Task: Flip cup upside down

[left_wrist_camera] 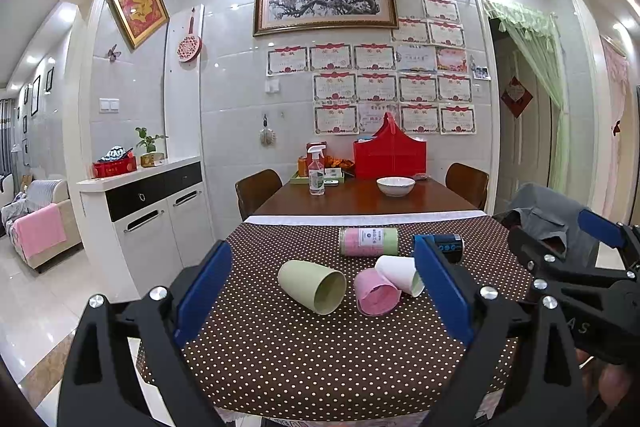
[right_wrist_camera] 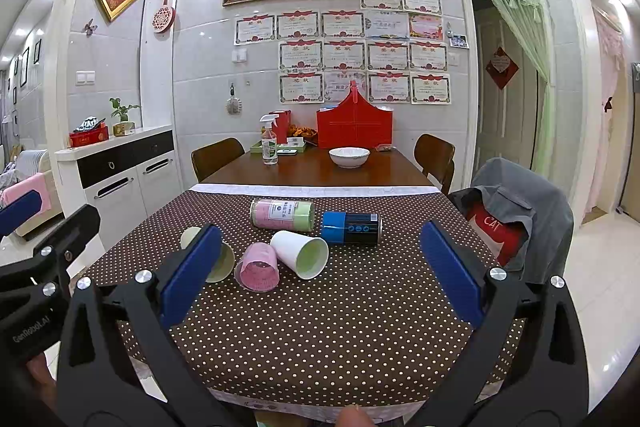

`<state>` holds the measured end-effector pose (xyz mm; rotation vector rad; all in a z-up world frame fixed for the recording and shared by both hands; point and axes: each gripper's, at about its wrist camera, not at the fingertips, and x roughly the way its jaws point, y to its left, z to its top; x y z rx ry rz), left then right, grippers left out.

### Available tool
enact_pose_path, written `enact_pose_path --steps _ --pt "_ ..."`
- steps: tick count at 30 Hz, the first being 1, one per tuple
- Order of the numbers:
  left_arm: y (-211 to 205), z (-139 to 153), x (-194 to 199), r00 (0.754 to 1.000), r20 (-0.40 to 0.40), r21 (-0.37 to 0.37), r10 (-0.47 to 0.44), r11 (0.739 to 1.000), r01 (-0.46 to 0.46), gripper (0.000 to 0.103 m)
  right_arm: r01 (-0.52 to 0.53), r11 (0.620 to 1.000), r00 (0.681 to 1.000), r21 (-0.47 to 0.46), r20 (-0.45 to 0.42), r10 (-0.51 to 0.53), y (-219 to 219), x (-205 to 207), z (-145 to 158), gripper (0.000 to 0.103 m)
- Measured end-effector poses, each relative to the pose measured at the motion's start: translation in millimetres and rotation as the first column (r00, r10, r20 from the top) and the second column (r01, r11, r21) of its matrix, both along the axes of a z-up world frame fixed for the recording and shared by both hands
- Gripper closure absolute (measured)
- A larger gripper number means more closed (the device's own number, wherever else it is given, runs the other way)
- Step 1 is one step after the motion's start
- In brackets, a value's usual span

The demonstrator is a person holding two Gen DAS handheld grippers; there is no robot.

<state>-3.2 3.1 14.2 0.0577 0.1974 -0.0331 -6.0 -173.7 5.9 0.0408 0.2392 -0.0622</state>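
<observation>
Three cups lie on their sides on the dotted tablecloth (left_wrist_camera: pixel 304 355): a green cup (left_wrist_camera: pixel 313 285), a pink cup (left_wrist_camera: pixel 377 291) and a white cup (left_wrist_camera: pixel 400 274), mouths toward me. In the right wrist view the pink cup (right_wrist_camera: pixel 258 266) and white cup (right_wrist_camera: pixel 301 253) show fully; the green cup (right_wrist_camera: pixel 222 263) is partly hidden behind a finger. My left gripper (left_wrist_camera: pixel 324 293) is open and empty, above the table's near part, short of the cups. My right gripper (right_wrist_camera: pixel 316 269) is open and empty, also short of them; it shows at the right of the left wrist view (left_wrist_camera: pixel 568 247).
A pink-and-green canister (left_wrist_camera: pixel 369 241) and a blue-and-black can (left_wrist_camera: pixel 444 245) lie on their sides behind the cups. Farther back are a white bowl (left_wrist_camera: pixel 395 185), a spray bottle (left_wrist_camera: pixel 316 171) and a red box (left_wrist_camera: pixel 390 153). A chair with grey cloth (right_wrist_camera: pixel 520 211) stands at the right.
</observation>
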Motion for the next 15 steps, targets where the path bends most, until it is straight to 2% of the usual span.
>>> enact_pose_path --steps 9,15 --pt "6.3 -6.2 19.2 0.999 -0.032 0.009 0.009 1.000 -0.009 0.012 -0.020 1.000 0.999 -0.004 -0.030 0.020 -0.4 22.7 -1.5 0.006" --pt "16.9 -19.1 55.9 0.996 -0.087 0.041 0.017 0.999 -0.013 0.012 -0.044 0.999 0.995 0.002 -0.085 0.044 -11.0 52.5 -21.0 0.006"
